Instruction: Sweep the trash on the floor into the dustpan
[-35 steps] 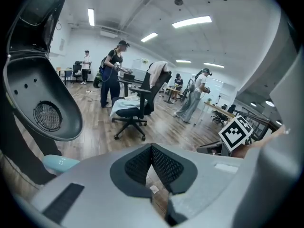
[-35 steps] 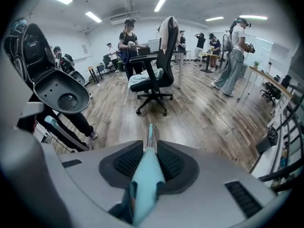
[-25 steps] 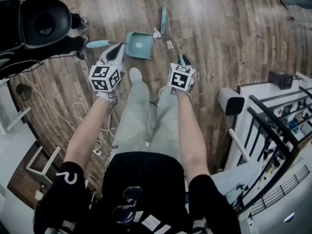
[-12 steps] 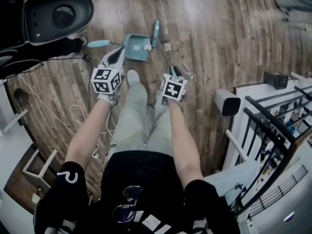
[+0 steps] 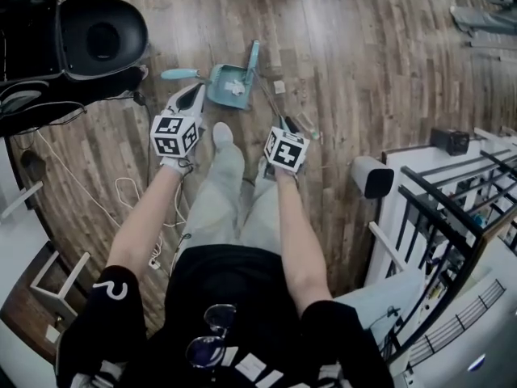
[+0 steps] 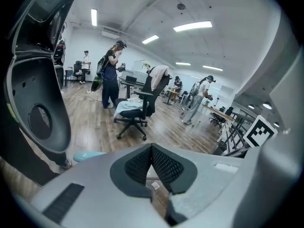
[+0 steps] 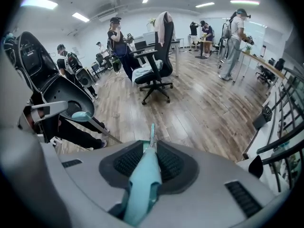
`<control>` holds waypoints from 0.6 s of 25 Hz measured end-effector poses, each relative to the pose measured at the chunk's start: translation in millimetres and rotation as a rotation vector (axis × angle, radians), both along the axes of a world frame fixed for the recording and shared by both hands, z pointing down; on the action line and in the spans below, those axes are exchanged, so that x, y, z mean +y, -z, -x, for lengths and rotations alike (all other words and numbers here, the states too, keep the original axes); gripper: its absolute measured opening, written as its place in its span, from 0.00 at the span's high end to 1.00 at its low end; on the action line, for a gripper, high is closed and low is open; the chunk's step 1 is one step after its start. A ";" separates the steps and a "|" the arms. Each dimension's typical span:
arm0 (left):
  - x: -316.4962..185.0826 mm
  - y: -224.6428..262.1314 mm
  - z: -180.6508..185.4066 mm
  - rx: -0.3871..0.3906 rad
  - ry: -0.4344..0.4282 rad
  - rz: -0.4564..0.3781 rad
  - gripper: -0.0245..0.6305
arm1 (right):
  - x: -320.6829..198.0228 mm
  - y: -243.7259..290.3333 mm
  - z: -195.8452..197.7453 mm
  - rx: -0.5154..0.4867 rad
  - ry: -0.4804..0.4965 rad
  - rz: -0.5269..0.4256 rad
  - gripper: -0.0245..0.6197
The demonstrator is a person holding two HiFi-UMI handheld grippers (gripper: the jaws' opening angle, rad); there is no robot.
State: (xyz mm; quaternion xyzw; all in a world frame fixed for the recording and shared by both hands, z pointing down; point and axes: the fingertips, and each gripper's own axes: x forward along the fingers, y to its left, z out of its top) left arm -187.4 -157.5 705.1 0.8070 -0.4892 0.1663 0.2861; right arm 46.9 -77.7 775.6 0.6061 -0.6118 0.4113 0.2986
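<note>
A teal dustpan (image 5: 222, 87) lies on the wood floor ahead of my feet, with white trash (image 5: 236, 87) inside it. Its long handle ends in a teal grip (image 5: 179, 73) (image 6: 88, 155) just left of my left gripper (image 5: 194, 94) (image 6: 152, 160). The left jaws look shut, and I see nothing between them. My right gripper (image 5: 287, 124) (image 7: 151, 160) is shut on the teal broom handle (image 7: 142, 184). The broom head (image 5: 253, 63) stands against the dustpan's right edge. A small scrap (image 5: 279, 87) lies on the floor to its right.
A black padded chair (image 5: 89, 39) stands at the far left, with white cables (image 5: 129, 192) on the floor below it. At the right are a white cylinder (image 5: 367, 176) and a black railing (image 5: 452, 217). A clear wrapper (image 5: 307, 126) lies by the right gripper. An office chair (image 7: 154, 65) and several people are farther off.
The broom head has swept left and closer, from beyond the dustpan to its right edge. The white trash that lay outside now lies in the pan. The right gripper moved left.
</note>
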 end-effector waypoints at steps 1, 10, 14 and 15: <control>0.4 3.4 3.6 0.001 -0.005 0.000 0.96 | 1.2 5.2 0.4 0.012 -0.001 -0.002 0.83; 20.0 82.4 1.2 0.022 -0.134 -0.047 0.96 | 25.4 102.4 -24.4 0.069 -0.068 -0.069 0.83; 24.4 130.4 -11.6 0.035 -0.171 -0.110 0.96 | 36.8 151.0 -43.1 0.082 -0.102 -0.148 0.83; 26.9 141.8 -15.9 0.035 -0.177 -0.125 0.96 | 41.5 161.8 -47.7 0.082 -0.111 -0.159 0.83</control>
